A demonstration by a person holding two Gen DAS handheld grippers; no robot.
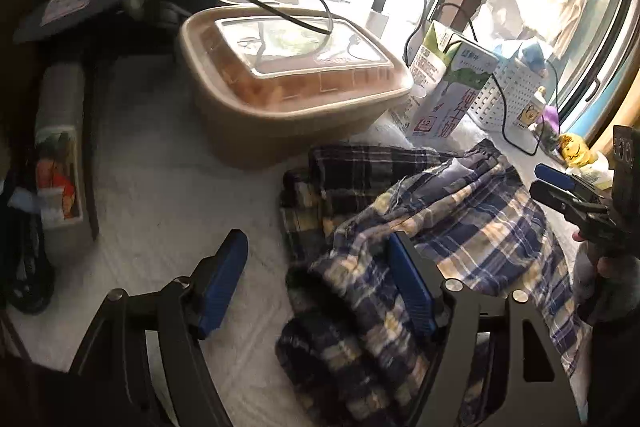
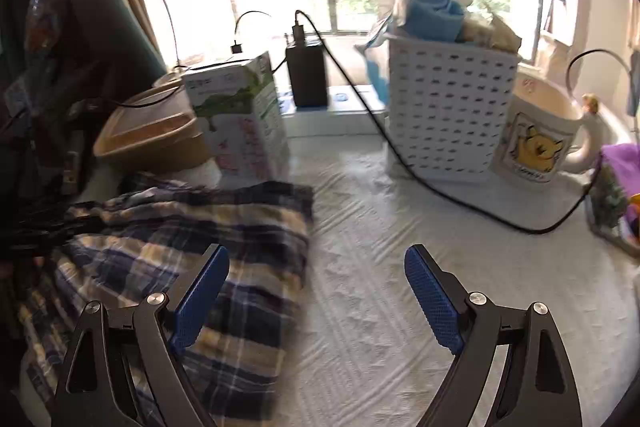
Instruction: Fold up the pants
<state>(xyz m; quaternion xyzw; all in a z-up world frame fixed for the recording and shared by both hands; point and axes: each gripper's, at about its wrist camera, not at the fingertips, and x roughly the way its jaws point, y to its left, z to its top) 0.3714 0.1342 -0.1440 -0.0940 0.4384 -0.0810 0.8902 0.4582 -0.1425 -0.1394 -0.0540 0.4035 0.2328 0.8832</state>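
The plaid pants (image 1: 460, 219) lie bunched in a loose heap on the white table cover (image 1: 160, 195). My left gripper (image 1: 316, 239) is open at the heap's left edge. Its right finger (image 1: 412, 287) rests against the cloth and its left finger (image 1: 224, 279) hangs over bare cover, so nothing is clamped. In the right wrist view the pants (image 2: 200, 219) fill the lower left. My right gripper (image 2: 316, 251) is open wide at their right edge, with its left finger above the fabric and its right finger above the cover. The right gripper (image 1: 538, 181) also shows at the far right of the left wrist view.
A brown lidded container (image 1: 288, 75) and a milk carton (image 1: 448, 87) stand just behind the pants. Further right are a white perforated basket (image 2: 448, 115), a bear mug (image 2: 536, 135) and a black cable (image 2: 400, 163) trailing across the cover. A window runs along the back.
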